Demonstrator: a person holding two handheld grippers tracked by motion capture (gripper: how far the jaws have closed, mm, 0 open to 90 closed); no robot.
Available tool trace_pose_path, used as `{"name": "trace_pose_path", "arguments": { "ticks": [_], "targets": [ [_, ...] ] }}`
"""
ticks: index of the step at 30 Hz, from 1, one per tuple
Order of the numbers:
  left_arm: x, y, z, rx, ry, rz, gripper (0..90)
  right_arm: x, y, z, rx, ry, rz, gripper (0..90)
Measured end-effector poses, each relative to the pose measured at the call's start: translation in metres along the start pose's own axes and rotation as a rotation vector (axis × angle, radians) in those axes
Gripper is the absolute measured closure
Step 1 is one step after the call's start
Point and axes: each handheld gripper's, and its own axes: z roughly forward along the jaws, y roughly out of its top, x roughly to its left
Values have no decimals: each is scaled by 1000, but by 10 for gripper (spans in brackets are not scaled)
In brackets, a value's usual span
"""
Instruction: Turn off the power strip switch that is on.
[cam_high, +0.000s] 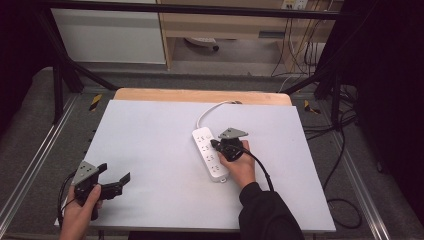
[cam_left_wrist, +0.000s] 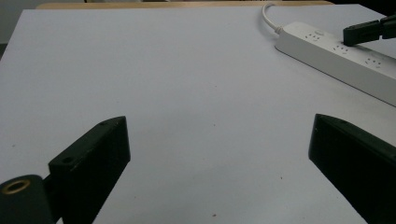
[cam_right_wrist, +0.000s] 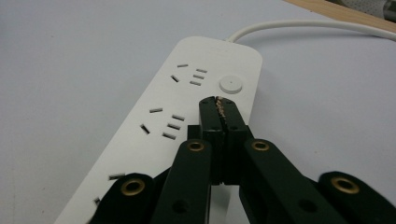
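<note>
1. Your power strip (cam_high: 210, 154) lies flat on the white table (cam_high: 150, 150), a little right of the table's middle, with its long side running away from you.
2. Its white cord (cam_high: 210, 111) leaves the far end of the strip and curls off toward the wooden edge (cam_high: 200, 95) at the back.
3. Your right gripper (cam_high: 216, 145) sits over the strip, jaws pressed together with nothing between them.
4. In the right gripper view, the closed tips (cam_right_wrist: 218, 103) hover just short of the round button (cam_right_wrist: 231, 84) at the strip's far end, beside the second set of sockets.
5. Your left gripper (cam_high: 116, 172) rests well away from the strip, near the table's front left corner, jaws spread wide apart and holding nothing.
</note>
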Motion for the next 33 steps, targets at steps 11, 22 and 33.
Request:
{"name": "trace_pose_path", "arguments": {
  "ticks": [11,22,33],
  "targets": [
    [5,0,-1,-9,15,-14,55,-1,1,-1,12,2,8,900],
    [3,-1,2,3,7,-14,55,-1,6,-2,18,1,30,900],
    [4,0,2,0,6,-17,55,-5,8,-10,1,-1,62,900]
  ]
}}
